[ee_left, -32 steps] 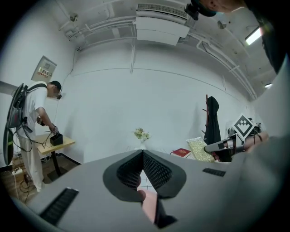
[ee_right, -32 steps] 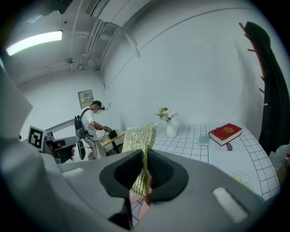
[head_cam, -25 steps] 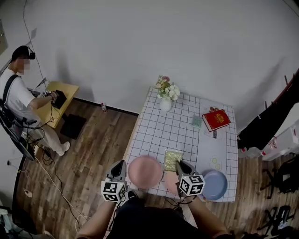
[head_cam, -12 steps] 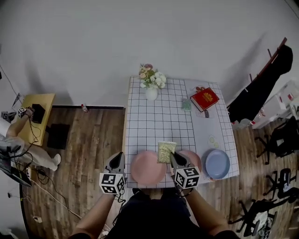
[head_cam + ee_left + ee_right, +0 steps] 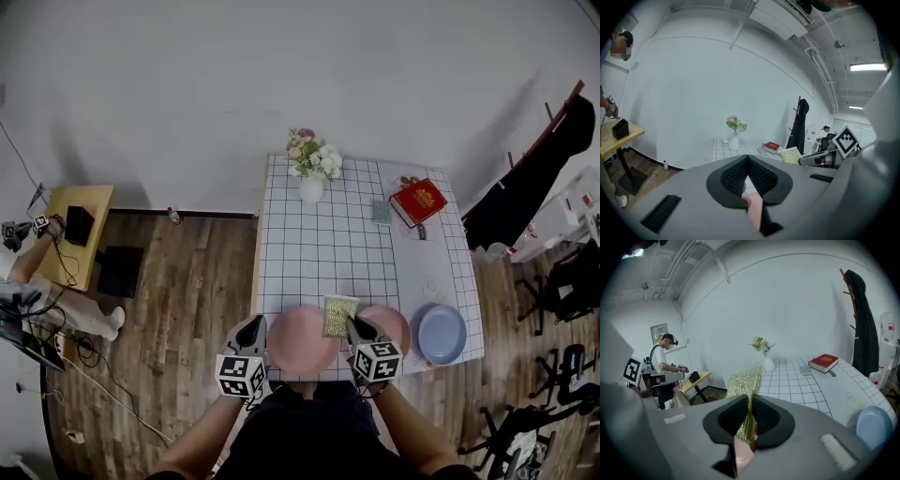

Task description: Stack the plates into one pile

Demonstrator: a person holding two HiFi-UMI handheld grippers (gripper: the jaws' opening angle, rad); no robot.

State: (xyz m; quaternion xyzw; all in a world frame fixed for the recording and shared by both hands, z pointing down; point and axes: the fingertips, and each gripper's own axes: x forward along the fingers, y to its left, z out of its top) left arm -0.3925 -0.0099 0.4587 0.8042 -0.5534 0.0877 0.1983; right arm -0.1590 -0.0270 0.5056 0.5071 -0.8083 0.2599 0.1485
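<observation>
the right gripper [image 5: 353, 324] has its jaws clamped on the gold glittery sponge [image 5: 744, 380], probably to take it out of the way before stacking. the left gripper [image 5: 255, 325] has its jaws together at the left rim of the round pink plate [image 5: 302, 345]. the pink under its pads may be only this plate seen below, not held. to the right, the second pink plate [image 5: 394, 323] and the round blue plate [image 5: 442, 335] lie side by side, unstacked, along the near edge of the white grid-pattern table [image 5: 319, 234].

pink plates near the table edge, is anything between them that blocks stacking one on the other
Yes: the gold scouring pad, pinched in the right claw, sits between the left pink plate and the right pink plate.
</observation>
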